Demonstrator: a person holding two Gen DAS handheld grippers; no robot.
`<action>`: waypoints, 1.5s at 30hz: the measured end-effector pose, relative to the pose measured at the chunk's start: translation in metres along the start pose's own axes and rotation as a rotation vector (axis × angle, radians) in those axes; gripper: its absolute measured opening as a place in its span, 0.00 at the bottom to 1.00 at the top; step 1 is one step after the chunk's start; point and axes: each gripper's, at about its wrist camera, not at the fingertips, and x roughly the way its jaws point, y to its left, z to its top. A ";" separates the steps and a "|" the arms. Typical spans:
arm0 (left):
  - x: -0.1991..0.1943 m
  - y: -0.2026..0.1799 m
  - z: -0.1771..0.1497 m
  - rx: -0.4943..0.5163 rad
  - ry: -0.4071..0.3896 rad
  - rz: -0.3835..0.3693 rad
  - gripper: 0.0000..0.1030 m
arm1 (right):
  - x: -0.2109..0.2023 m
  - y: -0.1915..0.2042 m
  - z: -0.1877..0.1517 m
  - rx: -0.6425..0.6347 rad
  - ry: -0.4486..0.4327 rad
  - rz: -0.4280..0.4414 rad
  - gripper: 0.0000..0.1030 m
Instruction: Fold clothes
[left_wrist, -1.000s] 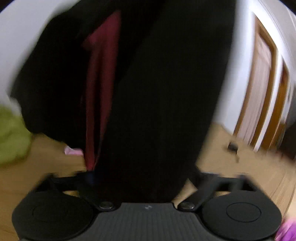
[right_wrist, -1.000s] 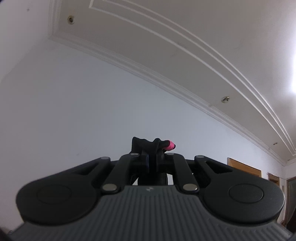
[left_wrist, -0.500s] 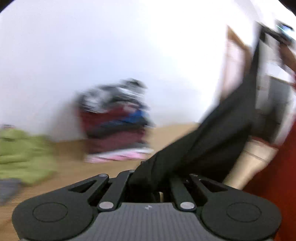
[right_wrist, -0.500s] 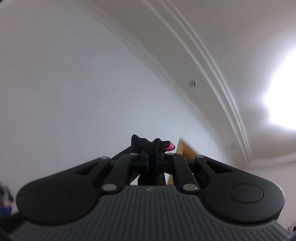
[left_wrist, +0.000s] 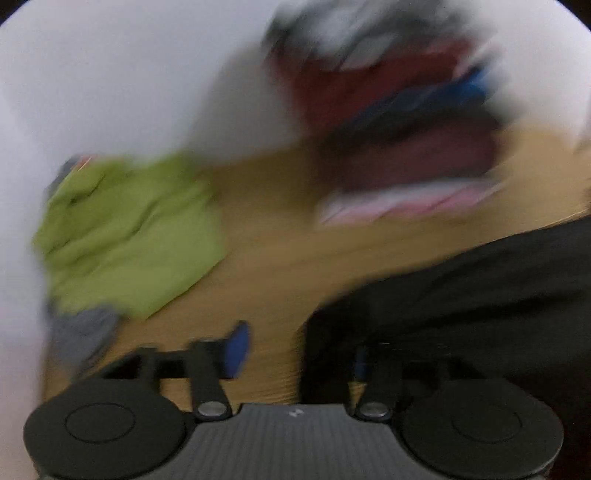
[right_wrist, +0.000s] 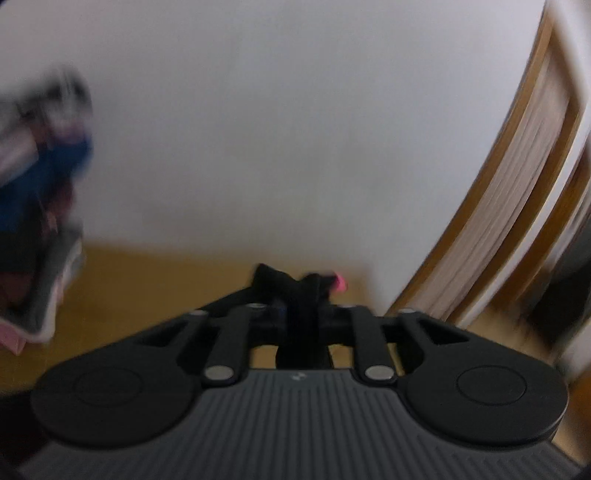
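- Left claw (left_wrist: 295, 350) spread open; black garment (left_wrist: 461, 288) unfolded at its right.
- Right claw (right_wrist: 299, 295) pinches black cloth.
- Folded stack (left_wrist: 399, 129) ahead; green garment (left_wrist: 129, 236) left, unfolded.

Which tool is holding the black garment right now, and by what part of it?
The right tool is shut on a bunched edge of the black garment. The left tool is open; the cloth only lies over its right finger.
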 end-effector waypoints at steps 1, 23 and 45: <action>0.021 -0.004 0.000 -0.018 0.058 0.071 0.57 | 0.022 0.011 -0.015 0.033 0.066 0.000 0.59; -0.018 -0.076 -0.225 -0.060 0.212 -0.154 0.80 | -0.172 0.292 -0.487 0.073 0.543 1.036 0.84; -0.087 -0.161 -0.162 -0.026 -0.035 -0.555 0.04 | -0.146 0.175 -0.540 0.888 0.192 0.992 0.10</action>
